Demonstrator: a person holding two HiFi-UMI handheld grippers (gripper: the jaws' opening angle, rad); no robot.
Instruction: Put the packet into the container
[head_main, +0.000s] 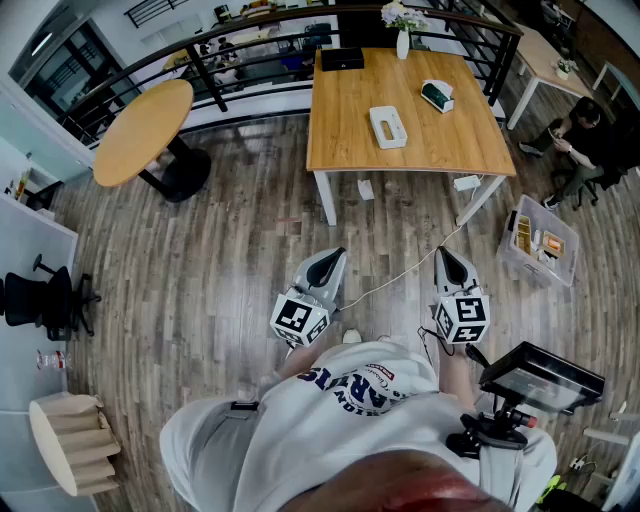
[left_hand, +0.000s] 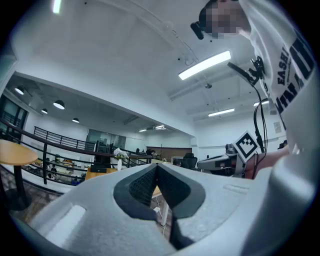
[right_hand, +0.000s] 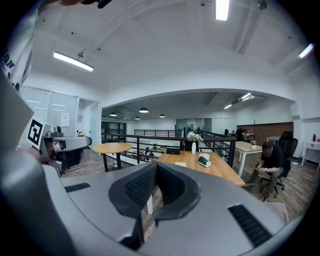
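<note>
Grey left gripper and right gripper are both clenched, empty. The green-and-white packet lies on the rectangular wooden table well ahead, nearer the right gripper.

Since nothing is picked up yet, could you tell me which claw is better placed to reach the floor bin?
Right, likely: the right claw is nearer the bin, and the left claw is farther off. Both are shut and empty.
</note>
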